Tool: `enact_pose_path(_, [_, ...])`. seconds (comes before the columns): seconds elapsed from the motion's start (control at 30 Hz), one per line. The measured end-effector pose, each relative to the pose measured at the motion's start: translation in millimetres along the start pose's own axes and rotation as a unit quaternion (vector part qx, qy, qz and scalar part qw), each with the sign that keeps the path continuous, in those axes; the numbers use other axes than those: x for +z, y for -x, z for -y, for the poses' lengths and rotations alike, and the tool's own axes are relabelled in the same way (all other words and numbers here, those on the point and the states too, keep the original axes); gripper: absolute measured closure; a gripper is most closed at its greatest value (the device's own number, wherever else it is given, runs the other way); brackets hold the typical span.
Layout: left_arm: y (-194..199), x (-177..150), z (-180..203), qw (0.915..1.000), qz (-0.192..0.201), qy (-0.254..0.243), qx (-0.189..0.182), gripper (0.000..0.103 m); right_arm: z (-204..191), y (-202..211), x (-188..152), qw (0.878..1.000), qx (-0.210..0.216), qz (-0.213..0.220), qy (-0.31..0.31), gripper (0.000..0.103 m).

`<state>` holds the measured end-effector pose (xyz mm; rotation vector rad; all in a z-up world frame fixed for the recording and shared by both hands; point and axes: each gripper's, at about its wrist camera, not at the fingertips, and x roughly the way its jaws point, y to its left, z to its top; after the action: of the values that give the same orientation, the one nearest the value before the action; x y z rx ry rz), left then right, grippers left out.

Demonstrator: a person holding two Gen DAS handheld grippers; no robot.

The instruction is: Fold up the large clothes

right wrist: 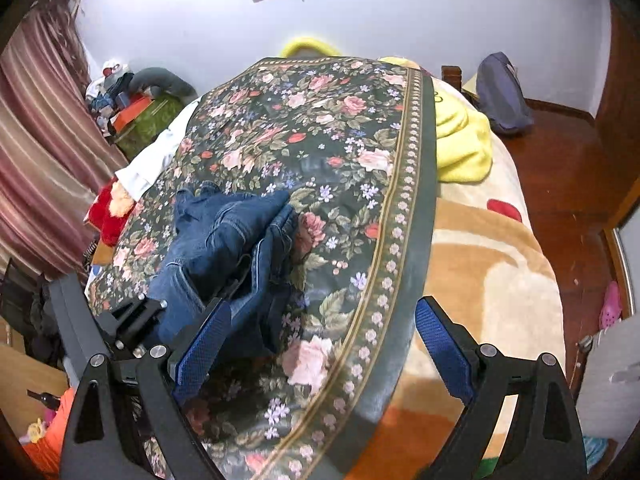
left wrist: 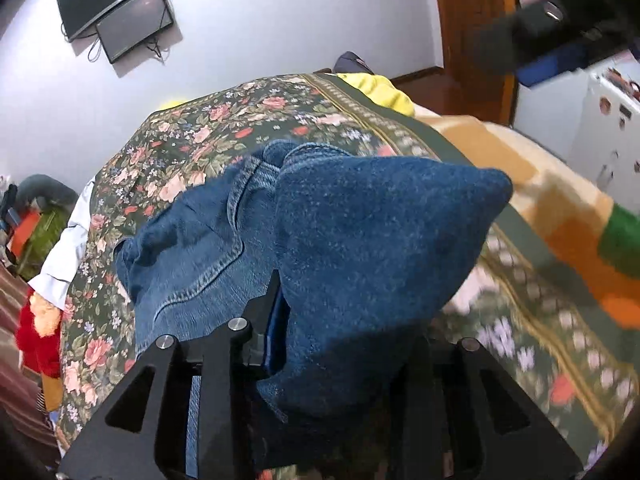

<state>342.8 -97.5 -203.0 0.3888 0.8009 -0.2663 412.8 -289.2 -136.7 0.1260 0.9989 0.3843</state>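
Gripping a fold of the jeans (left wrist: pixel 360 248), my left gripper (left wrist: pixel 288 312) has its jaws closed on the denim, which bulges up over the tool and hides the right finger completely; only the left finger's dark tip shows against the cloth. The rest of the jeans trail forward and left from the clamp, seams and stitching visible, lying rumpled on the floral bedspread (left wrist: pixel 192 132). From the right wrist view, the jeans (right wrist: pixel 224 240) sit as a crumpled heap on the near left part of the floral bedspread (right wrist: pixel 320 128), with the left gripper (right wrist: pixel 236 280) buried in them from the left. My right gripper (right wrist: pixel 320 344) hangs above the bedspread with its jaws spread wide, blue pads (right wrist: pixel 442 344) facing inward and nothing between them; it is beside the jeans and not touching them. In the left view the right gripper (left wrist: pixel 552 36) appears blurred at the upper right, well apart from the denim. A beige and orange blanket (right wrist: pixel 488 264) covers the bed to the right of the bedspread's border, with a yellow cloth (right wrist: pixel 464 148) further up. Two dark screens (left wrist: pixel 120 12) are mounted on the white wall.
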Motion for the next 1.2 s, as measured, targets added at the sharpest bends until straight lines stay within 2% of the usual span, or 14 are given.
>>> enact_pose_path(0.1, [10,-7,-8,0.9998,-0.016,0.008,-0.009,0.066,-12,-2,-6,1.000,0.007,-0.003,0.016,0.010])
enact_pose_path(0.17, [20,-12,-14,0.9988,-0.022,0.026,-0.036,0.047,-25,-6,-6,0.999,0.015,-0.004,0.031,0.010])
enact_pose_path(0.2, [25,-15,-18,0.9971,-0.023,0.043,-0.059,0.030,-31,-6,-6,0.999,0.020,-0.002,0.035,0.010])
enact_pose_path(0.23, [33,-16,-24,0.9950,-0.022,0.059,-0.077,0.021,-40,-7,-6,0.999,0.028,0.000,0.040,0.010])
enact_pose_path(0.3, [50,-21,-34,0.9922,-0.009,0.084,-0.091,0.020,-53,-10,-3,0.998,0.043,0.001,0.044,0.010])
enact_pose_path(0.4, [74,-27,-63,0.9893,0.007,0.124,-0.077,0.020,-75,-13,4,0.997,0.062,0.004,0.054,0.010])
enact_pose_path(0.5, [86,-35,-99,0.9857,0.020,0.164,-0.034,0.015,-99,-19,8,0.995,0.075,0.003,0.067,0.009])
enact_pose_path(0.57, [88,-41,-124,0.9812,0.023,0.191,0.016,0.014,-109,-26,9,0.994,0.079,-0.002,0.072,0.007])
enact_pose_path(0.63, [81,-50,-143,0.9764,0.016,0.212,0.036,0.014,-120,-41,6,0.994,0.079,-0.015,0.080,0.006])
enact_pose_path(0.73, [50,-69,-161,0.9703,-0.027,0.239,0.023,0.014,-124,-68,-3,0.993,0.063,-0.048,0.088,0.006])
enact_pose_path(0.83, [13,-95,-156,0.9680,-0.083,0.236,-0.019,0.012,-114,-103,-20,0.990,0.031,-0.093,0.097,0.006])
enact_pose_path(0.97, [7,-122,-149,0.9627,-0.076,0.255,-0.050,0.004,-84,-128,-41,0.986,0.048,-0.138,0.078,0.005])
enact_pose_path(1.07, [16,-128,-141,0.9700,-0.061,0.231,-0.043,0.004,-62,-126,-49,0.985,0.067,-0.142,0.065,0.004])
enact_pose_path(1.2, [24,-136,-133,0.9789,-0.073,0.190,-0.016,0.000,-49,-114,-51,0.987,0.066,-0.134,0.064,0.004])
